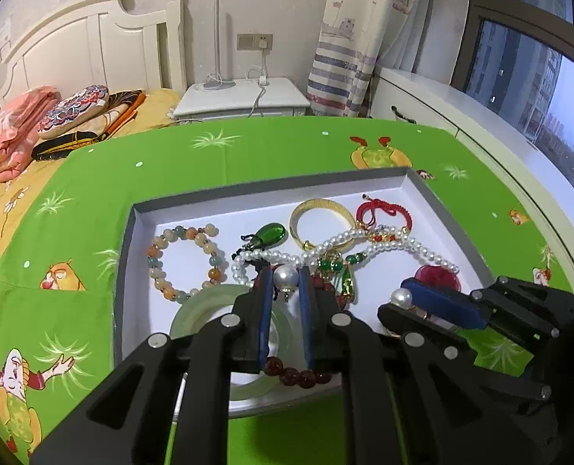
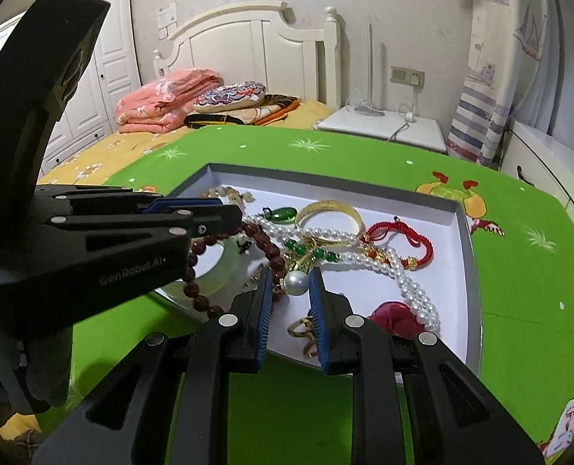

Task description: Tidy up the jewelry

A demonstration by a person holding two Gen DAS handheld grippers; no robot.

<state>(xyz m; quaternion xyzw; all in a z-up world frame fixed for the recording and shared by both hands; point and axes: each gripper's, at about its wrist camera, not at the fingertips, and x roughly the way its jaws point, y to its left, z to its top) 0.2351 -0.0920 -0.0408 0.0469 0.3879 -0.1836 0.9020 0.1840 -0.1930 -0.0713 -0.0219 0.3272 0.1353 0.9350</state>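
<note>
From the left wrist: left gripper (image 1: 286, 271) narrowed onto a big pearl (image 1: 286, 277), pinched at the very tips of the blue pads, above the tray (image 1: 248, 193) on the green tabletop (image 1: 287, 143). Small metal bit hanging off the pearl on the camera side, so long axis apparently along the fingers, cap end pointing back toward the wrist. Also in this view: right gripper (image 1: 395, 297), off to the right of the left one and angled in toward it, closed on a second pearl (image 1: 401, 296) at its tips. Just past the left tips, a pearl necklace (image 1: 403, 248). Farther ahead, a green pendant (image 1: 271, 234) and a gold bangle (image 1: 322, 209). Ahead and to the left, a pastel bracelet (image 1: 186, 261). Under the fingers, a jade bangle (image 1: 194, 310) and dark red beads (image 1: 298, 376).

From the right wrist: first pearl hidden, with the left gripper seen side-on, ahead and to the left, tips close together. Adds a clear look at the second pearl: gold collar on the side facing the left pad, so long axis across the jaws, pad to pad, collar pointing left. Below the right pad, a gold ring (image 2: 300, 329).
</note>
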